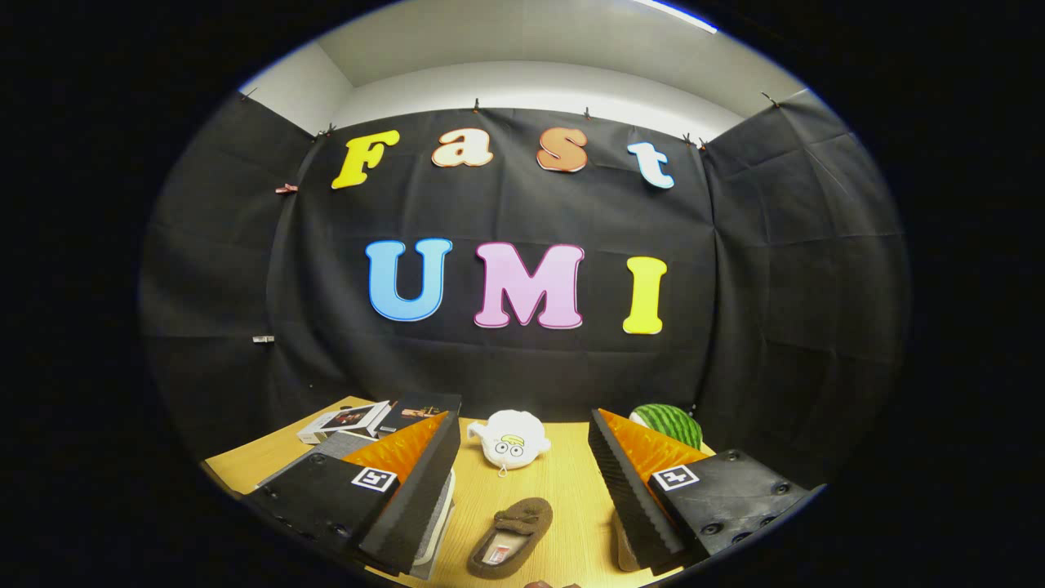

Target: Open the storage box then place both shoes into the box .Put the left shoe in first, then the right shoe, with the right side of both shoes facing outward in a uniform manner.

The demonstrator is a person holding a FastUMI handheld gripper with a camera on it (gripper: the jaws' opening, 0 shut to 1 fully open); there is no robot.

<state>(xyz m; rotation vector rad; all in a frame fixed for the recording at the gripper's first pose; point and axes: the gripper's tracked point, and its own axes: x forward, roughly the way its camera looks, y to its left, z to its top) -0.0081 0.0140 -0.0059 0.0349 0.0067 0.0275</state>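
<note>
The fingers [522, 490] are spread wide apart and hold nothing. Between them, on the wooden tabletop [563, 482], lies a brown shoe [513, 535] with bare wood on both its sides. A second shoe [625, 551] shows partly behind the right finger. Beyond the fingers a white plush toy [509, 441] sits. A watermelon-like ball [669, 423] and some flat boxes [359, 418] stay near the far edge.
</note>
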